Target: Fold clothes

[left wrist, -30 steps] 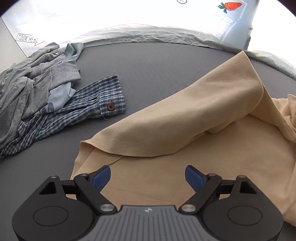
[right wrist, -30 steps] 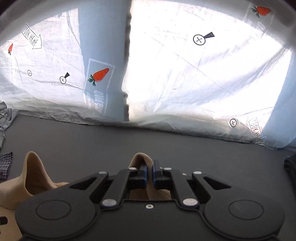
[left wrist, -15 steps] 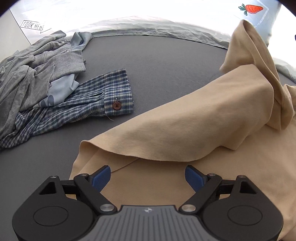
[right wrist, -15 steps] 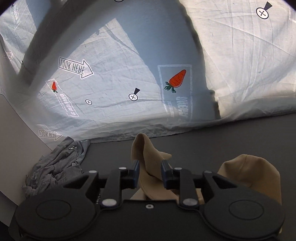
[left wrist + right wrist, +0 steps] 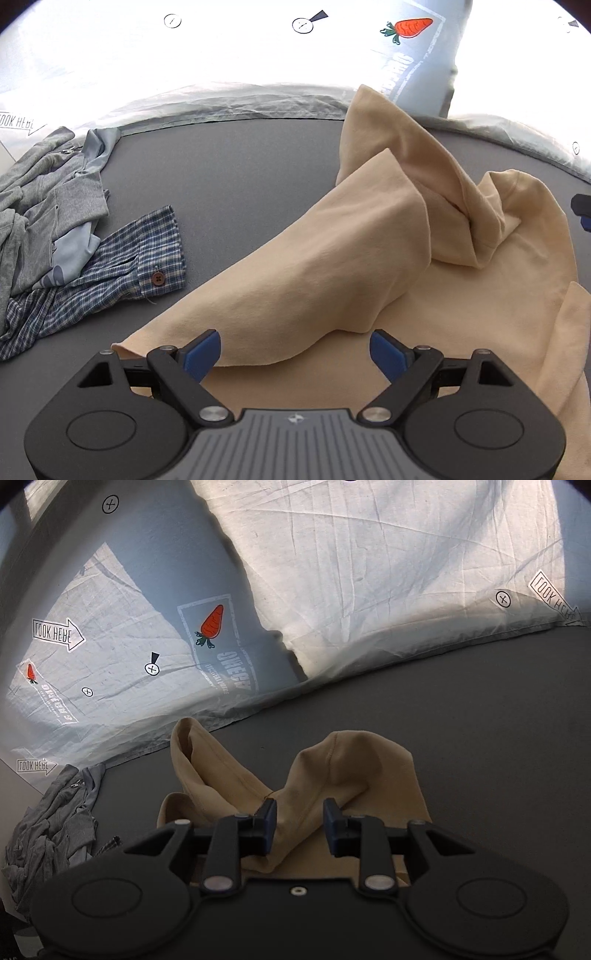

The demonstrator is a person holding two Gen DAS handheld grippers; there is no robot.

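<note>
A tan shirt (image 5: 332, 266) lies rumpled on the dark grey table (image 5: 229, 184), with a fold draped across it and a peaked heap of cloth at its far end. My left gripper (image 5: 295, 350) hovers open over the near edge of the fold, and its blue pads (image 5: 201, 354) touch nothing. In the right wrist view the same tan shirt (image 5: 354, 760) bunches up just ahead. My right gripper (image 5: 299, 823) has its jaws apart, with a ridge of the tan cloth loose between them. Neither pad presses on it.
A pile of grey clothes (image 5: 40, 206) and a blue plaid shirt (image 5: 110, 269) with a brown cuff button lie at the left. A white printed sheet (image 5: 221, 55) with carrots and arrows hangs behind the table. The grey pile (image 5: 55, 819) also shows in the right wrist view.
My right gripper went from shut on the tan cloth to jaws apart, and it rolled and sank. The lifted cloth has dropped into a heap. My left gripper shifted over the shirt, still open.
</note>
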